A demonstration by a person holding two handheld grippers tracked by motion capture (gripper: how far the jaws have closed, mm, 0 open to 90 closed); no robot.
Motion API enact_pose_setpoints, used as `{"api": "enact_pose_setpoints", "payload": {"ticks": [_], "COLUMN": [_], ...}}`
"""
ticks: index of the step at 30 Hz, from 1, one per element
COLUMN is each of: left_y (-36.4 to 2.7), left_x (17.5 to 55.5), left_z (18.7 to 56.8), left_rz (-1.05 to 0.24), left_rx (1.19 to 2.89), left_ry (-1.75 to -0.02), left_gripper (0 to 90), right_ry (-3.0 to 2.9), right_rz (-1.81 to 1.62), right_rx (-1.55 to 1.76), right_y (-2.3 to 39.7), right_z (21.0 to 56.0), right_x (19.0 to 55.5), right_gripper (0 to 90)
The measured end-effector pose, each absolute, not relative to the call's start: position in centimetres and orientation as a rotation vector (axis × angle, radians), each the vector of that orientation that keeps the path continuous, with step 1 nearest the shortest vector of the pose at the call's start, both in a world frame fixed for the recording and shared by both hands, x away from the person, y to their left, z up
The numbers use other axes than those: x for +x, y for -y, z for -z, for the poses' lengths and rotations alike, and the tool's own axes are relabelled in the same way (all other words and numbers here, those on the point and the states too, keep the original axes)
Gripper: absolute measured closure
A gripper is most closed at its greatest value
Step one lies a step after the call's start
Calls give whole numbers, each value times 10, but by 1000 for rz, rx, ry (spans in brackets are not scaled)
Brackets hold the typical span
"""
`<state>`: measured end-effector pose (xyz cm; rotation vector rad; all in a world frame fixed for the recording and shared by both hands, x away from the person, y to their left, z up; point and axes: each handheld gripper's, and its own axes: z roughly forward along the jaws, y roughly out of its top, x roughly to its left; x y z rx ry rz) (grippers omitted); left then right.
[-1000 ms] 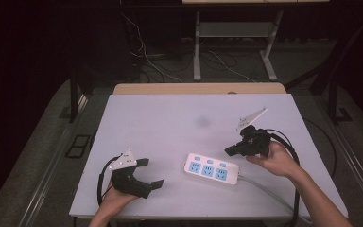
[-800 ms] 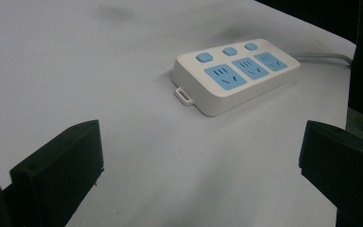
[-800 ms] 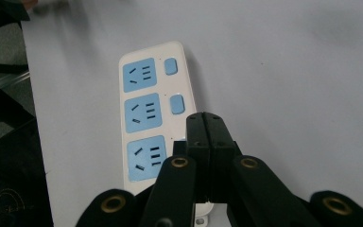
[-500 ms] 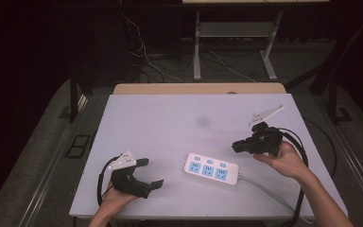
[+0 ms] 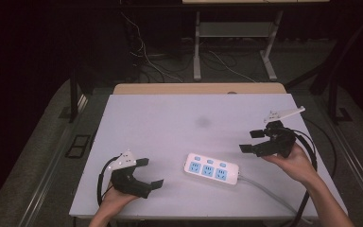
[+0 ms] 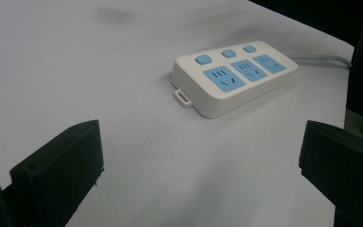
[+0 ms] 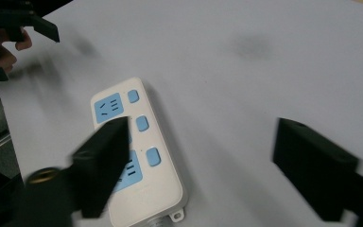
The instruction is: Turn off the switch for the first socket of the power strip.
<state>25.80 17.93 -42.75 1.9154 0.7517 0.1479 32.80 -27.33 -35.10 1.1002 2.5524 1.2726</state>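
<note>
Hovering right tongs (image 5: 255, 142) jaws apart, raised just right of white plastic power strip with blue sockets (image 5: 212, 169), lying near front of white table (image 5: 170, 123). Left tongs (image 5: 147, 173) jaws apart, empty, resting left. Likely grasp coming: approach square across strip's body, avoid grey cable (image 5: 264, 189).

Both grippers are chunky matte black things, kinda 3D-printed looking, with blocky square-ended jaws. The left gripper (image 5: 145, 172) has a small grey three-cornered plate on top and a black cable looping off its back. The right gripper (image 5: 254, 142) has the same sort of plate on a longer pale arm, plus a thick black cable trailing away in loops. There's a brass-coloured screw insert near the jaw base on each. Forearms are bare, no sleeves.
</note>
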Motion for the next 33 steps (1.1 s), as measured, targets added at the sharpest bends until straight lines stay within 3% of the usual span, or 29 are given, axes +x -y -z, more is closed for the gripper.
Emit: {"api": "enact_pose_setpoints", "payload": {"ticks": [2, 4, 17, 33], "left_y": [-179, -179, -179, -179], "left_x": [258, 258, 258, 257], "left_z": [427, 427, 427, 427], "left_rz": [-148, -148, -150, -152], "left_rx": [1913, 1912, 1912, 1913], "left_ry": [-752, -753, -755, -753], "left_gripper": [0, 0, 0, 0], "right_ry": [-2526, -2512, -2419, -2397], "right_rz": [-1289, -1294, -1394, -1446], "right_rx": [1132, 1163, 1270, 1264], "right_y": [278, 283, 310, 310], "right_z": [351, 353, 364, 384], "right_x": [326, 324, 303, 283], "right_gripper": [94, 3, 3, 4]}}
